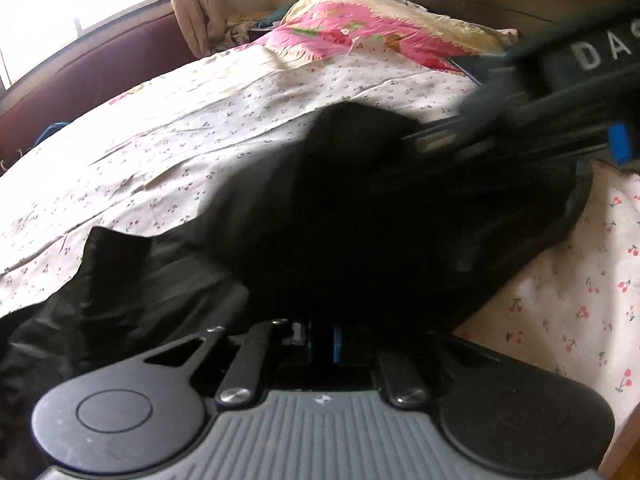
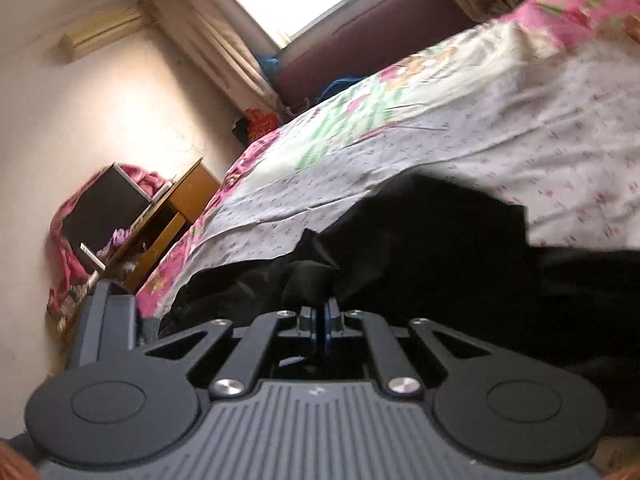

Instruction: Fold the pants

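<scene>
The black pants (image 1: 352, 232) lie bunched on the cherry-print bedsheet (image 1: 200, 152). My left gripper (image 1: 322, 340) is shut on a fold of the black fabric, which drapes over its fingertips and hides them. The right gripper's body (image 1: 560, 104) crosses the upper right of the left wrist view, above the pants. In the right wrist view the pants (image 2: 460, 264) fill the lower right. My right gripper (image 2: 322, 314) is shut on a pinch of the black fabric, its blue pads pressed together.
A pink floral quilt (image 1: 360, 32) is heaped at the head of the bed. A dark red headboard (image 1: 80, 80) and window lie beyond. A wooden nightstand (image 2: 168, 220) with a dark box stands beside the bed.
</scene>
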Available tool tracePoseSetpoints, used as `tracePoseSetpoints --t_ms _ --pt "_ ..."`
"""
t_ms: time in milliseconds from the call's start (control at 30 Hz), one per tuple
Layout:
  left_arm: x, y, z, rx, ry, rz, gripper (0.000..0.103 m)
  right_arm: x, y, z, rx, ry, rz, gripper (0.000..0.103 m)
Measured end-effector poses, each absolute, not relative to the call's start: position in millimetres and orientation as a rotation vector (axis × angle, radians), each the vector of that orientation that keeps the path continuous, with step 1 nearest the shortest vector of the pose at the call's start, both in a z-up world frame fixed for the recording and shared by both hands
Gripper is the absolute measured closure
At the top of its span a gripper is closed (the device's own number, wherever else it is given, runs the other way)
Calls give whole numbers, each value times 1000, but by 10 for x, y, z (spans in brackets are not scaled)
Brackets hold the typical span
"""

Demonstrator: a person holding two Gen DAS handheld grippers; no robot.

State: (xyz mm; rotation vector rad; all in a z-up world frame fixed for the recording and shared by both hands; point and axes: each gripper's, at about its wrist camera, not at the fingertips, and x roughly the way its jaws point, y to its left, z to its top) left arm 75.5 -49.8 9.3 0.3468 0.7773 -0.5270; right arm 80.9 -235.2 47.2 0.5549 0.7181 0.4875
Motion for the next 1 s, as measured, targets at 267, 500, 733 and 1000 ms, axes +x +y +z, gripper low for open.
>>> tracePoseSetpoints --t_ms 267,500,733,1000 --pt "805 -1052 -7 390 754 -650 79 240 -4017 220 785 678 -34 98" --pt "830 -1433 -79 469 762 -717 78 -29 -4399 166 713 708 -177 90" --pt "874 -1462 -100 477 772 -719 78 13 -4651 117 735 684 -325 60" --pt "794 -1437 -105 495 769 -724 78 330 -4569 129 631 697 -322 98"
